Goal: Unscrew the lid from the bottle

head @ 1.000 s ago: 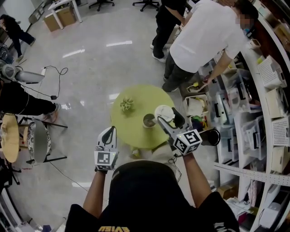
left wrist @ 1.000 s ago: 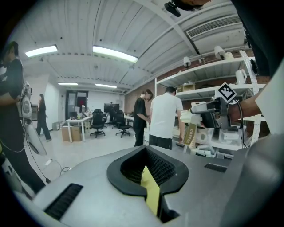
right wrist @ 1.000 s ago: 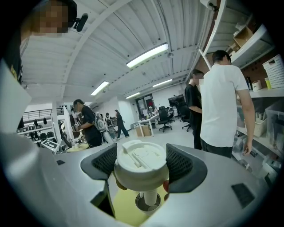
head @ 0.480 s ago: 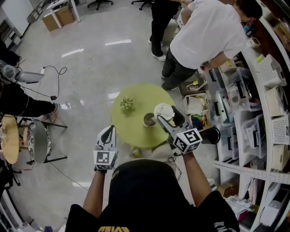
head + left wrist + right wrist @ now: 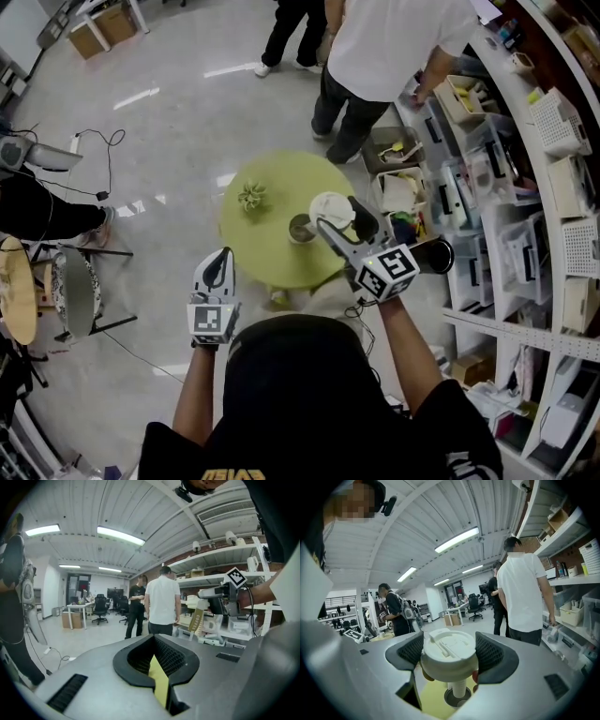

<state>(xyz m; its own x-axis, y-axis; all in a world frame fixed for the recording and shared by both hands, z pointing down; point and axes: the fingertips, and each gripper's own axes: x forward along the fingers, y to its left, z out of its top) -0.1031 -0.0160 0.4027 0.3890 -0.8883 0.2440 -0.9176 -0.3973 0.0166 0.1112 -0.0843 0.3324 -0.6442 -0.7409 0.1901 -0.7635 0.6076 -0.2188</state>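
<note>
My right gripper is shut on a white lid and holds it just above the yellow-green round table. The open dark bottle stands on the table beside and below the lid. In the right gripper view the lid fills the space between the pads of the right gripper, and the bottle's mouth shows underneath. My left gripper hangs off the table's near left edge, shut and empty; in its own view the left gripper has its jaws closed together.
A small green plant sits on the table's left part. Shelves with bins line the right side. A person in a white shirt stands beyond the table by the shelves. A chair stands at the left.
Both grippers and the lid keep their places over the table. The person in the white shirt has straightened and moved farther off along the shelves.
</note>
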